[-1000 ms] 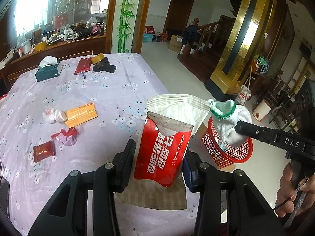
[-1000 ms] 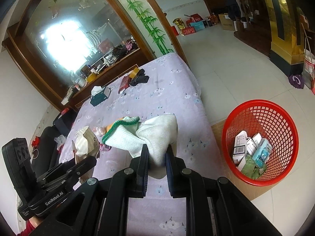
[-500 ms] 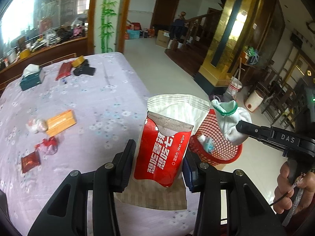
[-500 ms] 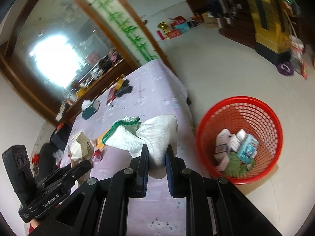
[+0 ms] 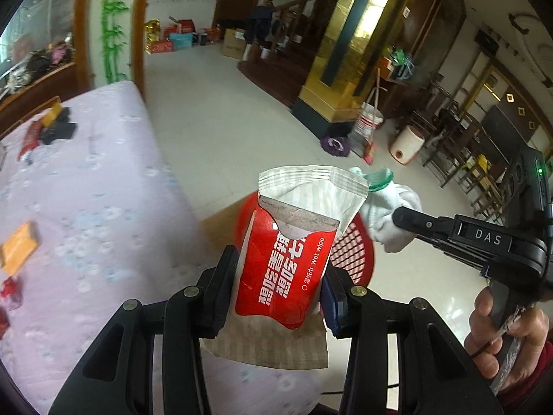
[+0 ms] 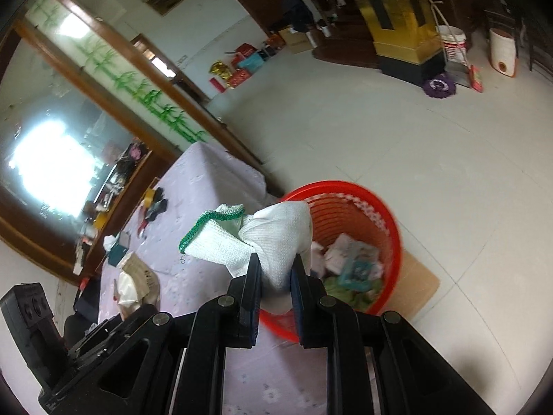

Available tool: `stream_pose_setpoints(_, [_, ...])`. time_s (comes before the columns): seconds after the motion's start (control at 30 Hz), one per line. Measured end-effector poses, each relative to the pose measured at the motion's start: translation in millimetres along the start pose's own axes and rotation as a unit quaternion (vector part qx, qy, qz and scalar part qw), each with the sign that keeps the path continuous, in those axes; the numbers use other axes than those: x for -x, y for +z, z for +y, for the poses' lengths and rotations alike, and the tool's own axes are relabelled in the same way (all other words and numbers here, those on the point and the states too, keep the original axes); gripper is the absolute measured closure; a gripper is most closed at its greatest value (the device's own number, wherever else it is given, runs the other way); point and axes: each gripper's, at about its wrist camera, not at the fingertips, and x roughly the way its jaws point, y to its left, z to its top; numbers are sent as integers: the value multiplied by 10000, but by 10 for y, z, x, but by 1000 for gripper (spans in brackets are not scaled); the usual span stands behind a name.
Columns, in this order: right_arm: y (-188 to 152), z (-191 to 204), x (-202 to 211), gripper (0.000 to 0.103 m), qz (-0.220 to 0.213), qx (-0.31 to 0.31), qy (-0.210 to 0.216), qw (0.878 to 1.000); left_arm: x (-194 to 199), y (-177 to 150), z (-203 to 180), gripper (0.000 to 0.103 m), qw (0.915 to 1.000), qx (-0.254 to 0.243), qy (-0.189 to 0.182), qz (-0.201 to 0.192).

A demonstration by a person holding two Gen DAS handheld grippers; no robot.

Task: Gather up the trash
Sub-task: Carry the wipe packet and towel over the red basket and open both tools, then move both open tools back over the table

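My left gripper [image 5: 278, 290] is shut on a red and white wet wipe packet [image 5: 290, 259] and holds it upright, in front of the red mesh basket [image 5: 352, 249] on the floor. My right gripper [image 6: 274, 273] is shut on a white glove with a green cuff [image 6: 249, 238], held near the basket's [image 6: 345, 200] rim. The basket holds several wrappers and boxes [image 6: 352, 259]. The glove [image 5: 390, 207] and right gripper also show in the left wrist view, to the packet's right. The packet [image 6: 136, 278] shows at lower left in the right wrist view.
The table with a lilac flowered cloth [image 5: 86, 180] lies left, with an orange box [image 5: 19, 247], red wrappers [image 5: 10, 290] and dark items [image 5: 57, 128]. Cardboard [image 6: 414, 280] lies under the basket. A mop and buckets [image 5: 371, 122] stand by the gold pillar.
Both grippers have swung right, away from the table and toward the red basket, each keeping its hold. The basket now sits directly behind the packet and the glove.
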Motion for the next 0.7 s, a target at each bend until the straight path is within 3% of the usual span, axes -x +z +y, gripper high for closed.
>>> stream_pose_setpoints(0.17, [154, -143, -103, 84, 83, 9, -137, 9999, -312, 120, -222, 60, 9998, 22, -178, 90])
stream_pose_setpoints(0.23, [212, -188, -168, 82, 115, 48, -214, 9997, -401, 165, -268, 53, 9998, 72, -171, 101])
stream_pose_setpoints(0.3, [270, -243, -224, 77, 134, 40, -298, 9995, -431, 200, -264, 37, 9995, 201, -211, 107])
stream_pose_setpoints(0.33, [306, -269, -240, 67, 134, 18, -320, 9994, -424, 209, -256, 36, 9994, 256, -202, 69])
stream_pose_setpoints(0.4, [348, -297, -231, 60, 99, 19, -309, 9995, -398, 223, -221, 36, 9992, 337, -227, 45])
stream_pose_setpoints(0.7, [289, -31, -53, 57, -46, 305, -128, 9994, -54, 87, 91, 36, 9985, 521, 85, -164])
